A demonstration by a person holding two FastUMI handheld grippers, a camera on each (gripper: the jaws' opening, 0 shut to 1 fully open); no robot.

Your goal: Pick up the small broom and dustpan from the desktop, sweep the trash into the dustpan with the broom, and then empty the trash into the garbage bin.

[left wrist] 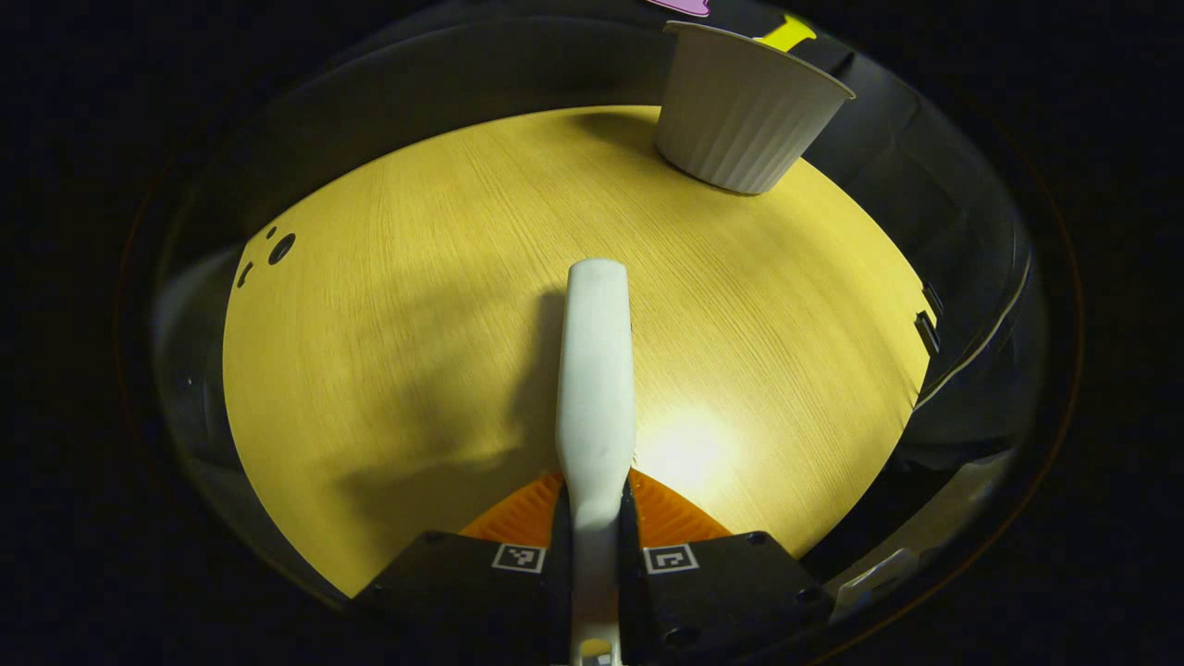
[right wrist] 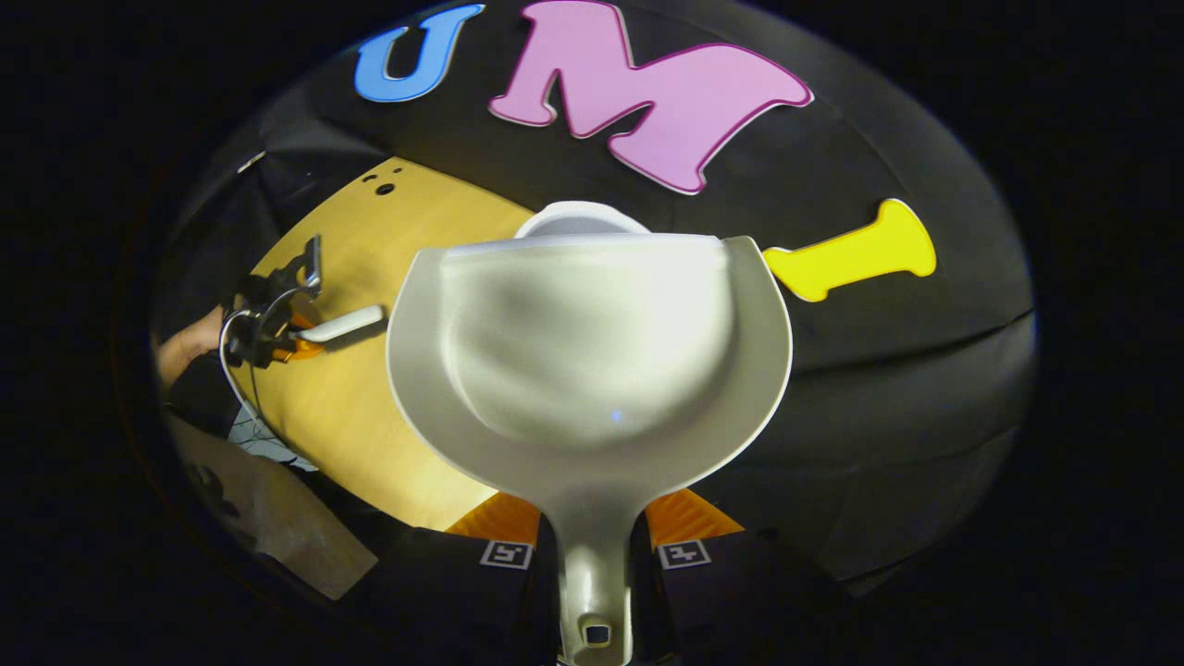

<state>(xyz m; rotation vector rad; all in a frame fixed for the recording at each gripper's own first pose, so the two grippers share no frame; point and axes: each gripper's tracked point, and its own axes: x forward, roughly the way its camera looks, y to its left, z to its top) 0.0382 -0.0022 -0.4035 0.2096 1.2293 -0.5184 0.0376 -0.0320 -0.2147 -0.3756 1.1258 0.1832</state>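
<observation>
In the left gripper view, my left gripper (left wrist: 597,504) is shut on the small white broom (left wrist: 597,370), which points straight ahead low over the yellow wooden desktop (left wrist: 370,324). The white ribbed garbage bin (left wrist: 745,111) stands at the desk's far right. In the right gripper view, my right gripper (right wrist: 592,518) is shut on the handle of the white dustpan (right wrist: 592,351). The pan is lifted, its front lip right by the bin's rim (right wrist: 581,215) behind it. I see no trash inside the pan. Farther left, the left gripper (right wrist: 305,340) holds the broom (right wrist: 344,324) above the desktop (right wrist: 370,407).
Small dark holes (left wrist: 280,248) mark the desk's far left corner. The black booth wall (right wrist: 879,388) rises directly behind the bin. A person's hand (right wrist: 185,347) holds the left gripper, with a cable (right wrist: 231,393) hanging beneath it at the desk's edge.
</observation>
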